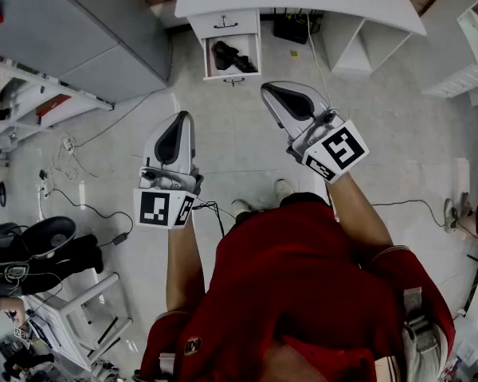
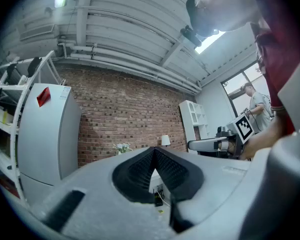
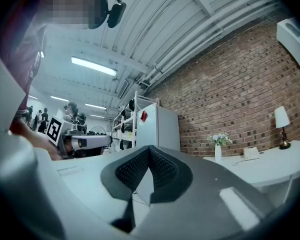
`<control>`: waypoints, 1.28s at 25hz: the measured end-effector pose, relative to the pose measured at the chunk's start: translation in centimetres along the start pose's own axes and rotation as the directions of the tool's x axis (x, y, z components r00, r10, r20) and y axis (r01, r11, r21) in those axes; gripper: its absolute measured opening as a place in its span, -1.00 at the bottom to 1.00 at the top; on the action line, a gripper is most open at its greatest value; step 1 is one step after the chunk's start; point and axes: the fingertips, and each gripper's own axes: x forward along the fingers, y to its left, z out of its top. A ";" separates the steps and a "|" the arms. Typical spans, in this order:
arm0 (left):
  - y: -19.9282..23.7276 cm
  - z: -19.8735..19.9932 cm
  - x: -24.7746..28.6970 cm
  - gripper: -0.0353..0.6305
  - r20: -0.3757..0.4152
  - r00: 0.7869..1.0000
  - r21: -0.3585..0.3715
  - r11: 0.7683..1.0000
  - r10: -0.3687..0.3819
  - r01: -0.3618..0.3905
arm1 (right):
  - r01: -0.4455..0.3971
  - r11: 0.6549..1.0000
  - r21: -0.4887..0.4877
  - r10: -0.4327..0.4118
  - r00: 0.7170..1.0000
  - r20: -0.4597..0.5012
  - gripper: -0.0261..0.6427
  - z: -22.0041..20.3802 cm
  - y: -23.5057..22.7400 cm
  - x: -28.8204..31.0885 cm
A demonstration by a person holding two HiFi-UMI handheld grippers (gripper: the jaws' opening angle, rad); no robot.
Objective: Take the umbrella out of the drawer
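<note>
Umbrella (image 1: 233,56) sits in the open drawer (image 1: 233,76), well ahead of the left tongs (image 1: 184,118) and the right tongs (image 1: 266,90), roughly between their tips — both pairs closed, nothing in them.

Brick wall (image 2: 130,109) ahead of left gripper (image 2: 154,150). Grey cabinet (image 2: 45,129) to its left, white shelf unit (image 2: 192,115) and window (image 2: 238,83) to its right. White desk (image 3: 270,161) with lamp (image 3: 281,119) and flower vase (image 3: 218,149) right of right gripper (image 3: 149,148). Ceiling strip lights (image 3: 92,66) above it. Grey tiled floor (image 1: 239,142) below both, cables (image 1: 64,153) off to the left.
</note>
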 end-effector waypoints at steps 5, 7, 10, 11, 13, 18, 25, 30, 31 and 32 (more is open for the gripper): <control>-0.6 -0.1 0.2 -0.88 0.001 1.000 0.002 1.000 0.003 -0.003 | -0.005 1.000 0.009 0.005 1.000 0.007 -0.89 -0.1 -0.2 -0.6; -0.8 -0.2 0.4 -0.88 0.000 1.000 0.002 1.000 0.008 -0.008 | 0.001 1.000 0.016 -0.001 1.000 0.010 -0.89 -0.2 -0.6 -0.9; -1.1 -0.2 0.7 -0.88 0.000 1.000 0.002 1.000 0.023 -0.023 | 0.006 1.000 0.021 -0.006 1.000 0.009 -0.89 -0.5 -1.5 -1.4; -1.2 -0.2 0.8 -0.88 0.000 1.000 0.003 1.000 0.028 -0.028 | 0.005 1.000 0.022 -0.006 1.000 0.009 -0.89 -0.4 -1.7 -1.6; -1.3 -0.1 1.1 -0.88 -0.001 0.999 0.007 0.999 0.039 -0.039 | 0.003 1.000 0.023 -0.004 1.000 0.012 -0.89 -0.4 -2.3 -1.8; -2.1 -0.1 2.6 -0.88 -0.012 0.998 0.020 0.998 0.067 -0.066 | -0.009 1.000 0.027 0.009 1.000 0.009 -0.89 -0.7 -4.3 -2.7; -3.7 -0.2 5.8 -0.88 -0.024 0.992 0.047 0.992 0.121 -0.120 | -0.052 0.998 0.039 0.052 0.999 -0.004 -0.89 -1.7 -8.0 -4.2; -4.2 -0.2 7.7 -0.88 -0.039 0.985 0.073 0.984 0.165 -0.162 | -0.089 0.996 0.024 0.090 0.996 -0.012 -0.89 -2.0 -10.6 -4.6; -4.1 -0.2 7.8 -0.88 -0.043 0.984 0.077 0.982 0.173 -0.170 | -0.094 0.995 0.023 0.094 0.996 -0.012 -0.89 -2.0 -11.0 -4.5; -4.0 -0.2 8.0 -0.88 -0.047 0.983 0.080 0.981 0.180 -0.176 | -0.096 0.995 0.024 0.097 0.995 -0.012 -0.89 -2.0 -11.4 -4.5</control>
